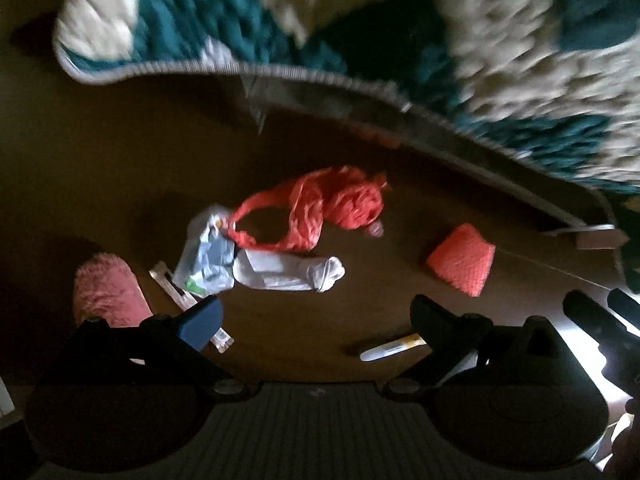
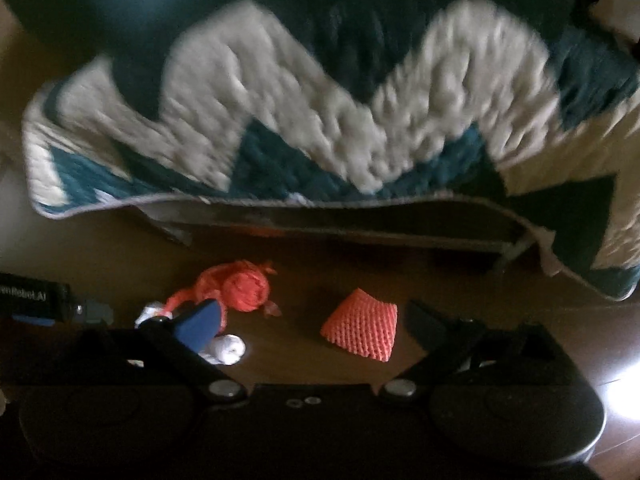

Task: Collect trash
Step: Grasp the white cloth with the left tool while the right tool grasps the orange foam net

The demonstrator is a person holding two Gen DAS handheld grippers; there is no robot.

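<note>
Trash on brown floor (image 1: 120, 168), mid-frame: red plastic bag (image 1: 320, 212), white wrapper (image 1: 288, 272), orange foam net (image 1: 460, 258). Left claw (image 1: 316, 316) spread wide, empty. Right claw (image 2: 316, 320) spread wide, empty, net between fingers, untouched.

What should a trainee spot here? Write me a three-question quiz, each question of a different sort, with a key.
1. True or false: the right gripper is clamped on the orange foam net.
2. Which lies nearest the rug? A: red plastic bag. B: pink fluffy item. C: white-and-yellow tube.
3. Fill in: the left gripper has its jaws ____.

Key: 1 false, the right gripper is open and the orange foam net lies free on the floor. 2 A. 3 open.
</note>
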